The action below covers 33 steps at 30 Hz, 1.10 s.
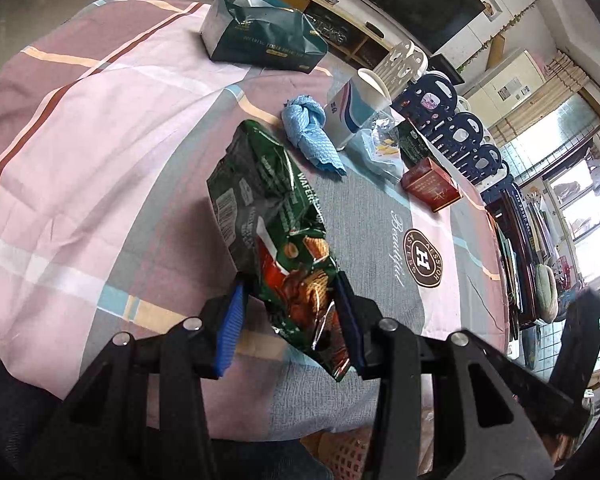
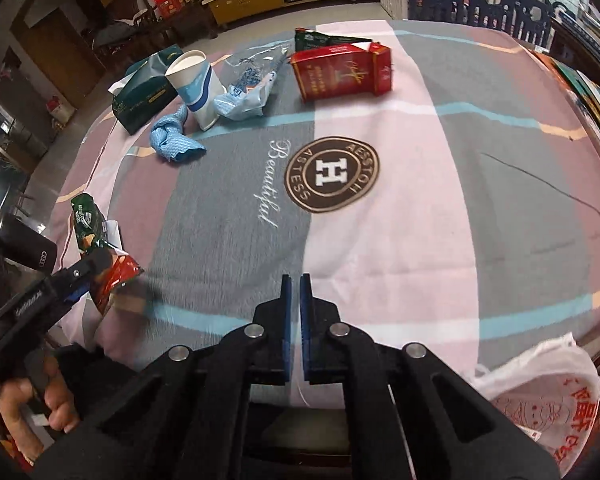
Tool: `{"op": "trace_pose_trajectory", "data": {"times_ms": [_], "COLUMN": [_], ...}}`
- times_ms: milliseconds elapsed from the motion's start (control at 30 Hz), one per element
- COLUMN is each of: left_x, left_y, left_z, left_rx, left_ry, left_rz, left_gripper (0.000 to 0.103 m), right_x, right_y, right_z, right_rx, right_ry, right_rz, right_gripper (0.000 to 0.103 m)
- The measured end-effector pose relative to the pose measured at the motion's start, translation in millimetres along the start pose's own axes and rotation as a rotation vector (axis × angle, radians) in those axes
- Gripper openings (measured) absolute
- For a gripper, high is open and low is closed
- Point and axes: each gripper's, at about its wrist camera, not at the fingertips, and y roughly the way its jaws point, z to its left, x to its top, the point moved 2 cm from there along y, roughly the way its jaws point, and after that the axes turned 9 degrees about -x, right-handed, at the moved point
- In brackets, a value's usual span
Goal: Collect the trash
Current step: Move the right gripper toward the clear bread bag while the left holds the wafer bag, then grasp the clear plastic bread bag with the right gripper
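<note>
A patchwork cloth covers the bench. The left hand-held gripper clamps a wafer wrapper; the right hand-held gripper is nearly closed, empty, above the cloth.

Matte black linkage arms on left gripper and right gripper, round silver pivot screws behind the jaws, ribbed blue pads lining inner finger faces; bare-skinned hand on left handle

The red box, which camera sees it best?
The right wrist view: the red box lies face-up, unobstructed, its gold print showing. The left wrist view shows it smaller, off to the side, at a slant.
</note>
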Motion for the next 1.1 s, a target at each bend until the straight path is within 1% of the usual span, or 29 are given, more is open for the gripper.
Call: {"op": "trace_pose_trajectory", "data": {"times_ms": [133,233,500,567,600,633,667,700,733,833,867,933,1100], "left_x": [0,0,1,1,1,1,1,0,0,0,0,0,0], "left_y": [0,0,1,1,1,1,1,1,1,1,1,1,3], "left_z": [0,1,2,2,1,2,1,1,1,1,1,1,1], "left_rx": [0.001,0.000,0.001,0.001,0.000,0.001,0.001,0.001,0.001,0.000,0.000,0.000,0.002], "left_ry": [-0.001,-0.001,-0.002,-0.002,-0.002,-0.001,0.000,-0.001,-0.001,-0.002,-0.002,-0.001,-0.004], "left_rz": [0.000,0.000,0.000,0.000,0.000,0.000,0.001,0.001,0.002,0.001,0.001,0.002,0.004], "left_gripper": [0.044,0.044,0.044,0.044,0.044,0.044,0.044,0.044,0.044,0.044,0.044,0.044,0.044], "right_x": [-19,-23,-25,-25,-23,-22,-19,-17,-12,4,10,24,72], "right_y": [-11,-14,-16,-15,-13,-11,-9,-7,-5,2,4,7,26], "right_z": [-16,-22,-13,-11,-10,-9,-7,-6,-3,11,16,26,57], "right_rx": [-0.006,-0.024,-0.039,-0.042,-0.042,-0.048,-0.055,-0.054,-0.046,-0.052,-0.059,-0.069,-0.073], "right_ry": [0.046,0.050,0.028,0.031,0.031,0.031,0.036,0.044,0.052,0.046,0.039,0.029,0.016], "right_rz": [0.006,0.012,0.013,0.012,0.014,0.017,0.018,0.018,0.011,-0.005,-0.015,-0.039,-0.080], "right_gripper": [0.005,0.005,0.006,0.012,0.019,0.031,0.039,0.050,0.056,0.062,0.063,0.067,0.069]}}
